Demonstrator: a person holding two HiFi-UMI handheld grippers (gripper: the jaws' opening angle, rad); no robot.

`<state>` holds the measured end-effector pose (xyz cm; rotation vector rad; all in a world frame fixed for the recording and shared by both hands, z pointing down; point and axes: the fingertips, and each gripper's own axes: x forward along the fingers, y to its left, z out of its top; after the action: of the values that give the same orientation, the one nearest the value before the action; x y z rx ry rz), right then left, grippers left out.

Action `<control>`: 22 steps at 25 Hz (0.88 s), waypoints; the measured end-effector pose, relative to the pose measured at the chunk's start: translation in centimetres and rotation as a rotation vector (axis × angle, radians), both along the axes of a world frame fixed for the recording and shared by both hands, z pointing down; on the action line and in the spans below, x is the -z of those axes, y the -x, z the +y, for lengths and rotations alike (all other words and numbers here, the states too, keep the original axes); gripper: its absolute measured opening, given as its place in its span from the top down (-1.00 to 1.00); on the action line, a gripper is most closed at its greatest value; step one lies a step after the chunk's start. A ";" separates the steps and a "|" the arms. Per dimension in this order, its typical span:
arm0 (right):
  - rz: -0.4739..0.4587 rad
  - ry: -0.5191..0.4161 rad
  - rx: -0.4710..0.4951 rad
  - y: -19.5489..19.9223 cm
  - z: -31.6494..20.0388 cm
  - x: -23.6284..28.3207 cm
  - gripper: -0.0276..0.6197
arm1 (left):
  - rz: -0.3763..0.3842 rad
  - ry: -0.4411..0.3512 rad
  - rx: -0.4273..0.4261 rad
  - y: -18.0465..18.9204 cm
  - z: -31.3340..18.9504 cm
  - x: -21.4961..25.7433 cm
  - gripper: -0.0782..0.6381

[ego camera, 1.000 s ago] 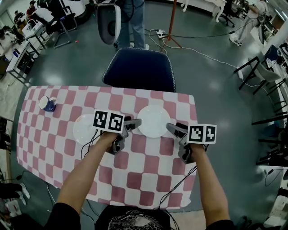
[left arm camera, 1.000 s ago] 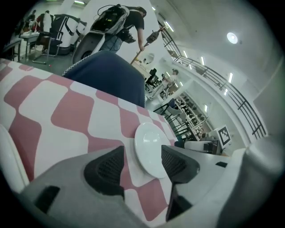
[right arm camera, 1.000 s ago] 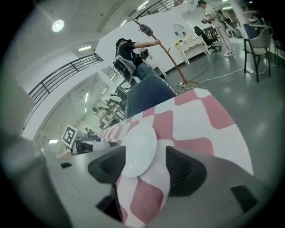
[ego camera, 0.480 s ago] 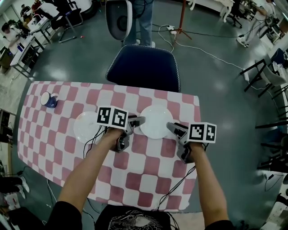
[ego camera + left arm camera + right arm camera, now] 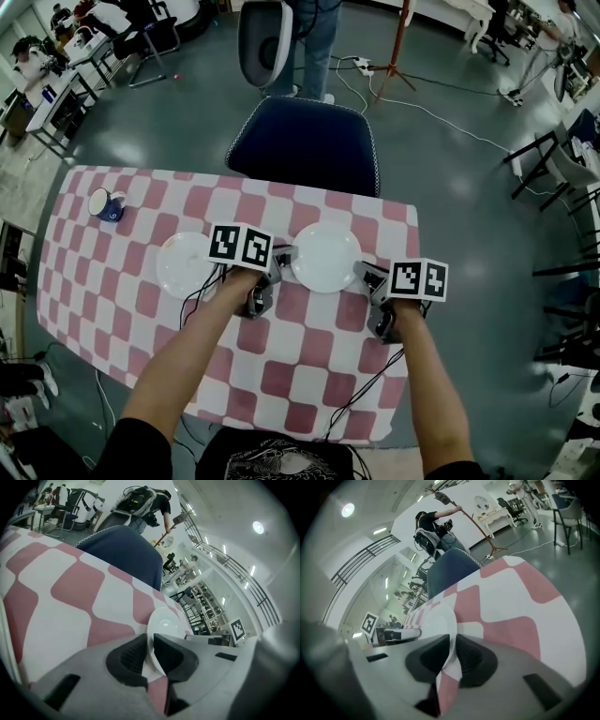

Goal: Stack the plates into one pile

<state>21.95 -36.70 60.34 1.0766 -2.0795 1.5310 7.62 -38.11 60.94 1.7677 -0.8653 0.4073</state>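
Two plates lay on the table (image 5: 309,375), side by side but apart: the left plate (image 5: 183,265) out toward the left half, the right plate (image 5: 324,257) near the middle. A mug (image 5: 105,203) stood back at the far left corner, well away from both. Behind the table a chair (image 5: 305,145) sat at the far edge, just beyond the right plate — and a person (image 5: 314,47) stood farther back, behind the chair.

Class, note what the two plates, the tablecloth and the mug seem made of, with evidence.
Left plate and right plate: glossy white with highlights, likely glazed ceramic, possibly melamine. Tablecloth: matte checks hanging over the edge, probably fabric or vinyl. Mug: shiny blue and white, likely glazed ceramic.
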 end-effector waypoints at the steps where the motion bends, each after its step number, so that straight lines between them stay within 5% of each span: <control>1: -0.013 0.006 -0.008 0.0 0.0 0.1 0.77 | 0.001 -0.001 0.001 0.1 0.1 0.1 0.66; 11: -0.056 -0.032 0.002 2.0 0.3 3.0 0.81 | -0.002 -0.041 0.019 2.2 1.2 2.7 0.67; 22: -0.060 -0.081 0.046 8.5 1.4 6.7 0.81 | -0.008 -0.098 0.056 8.7 2.9 6.4 0.67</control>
<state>13.46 -35.26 53.64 1.0153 -2.2083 1.4858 -1.07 -35.24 54.56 1.8284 -0.9527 0.3406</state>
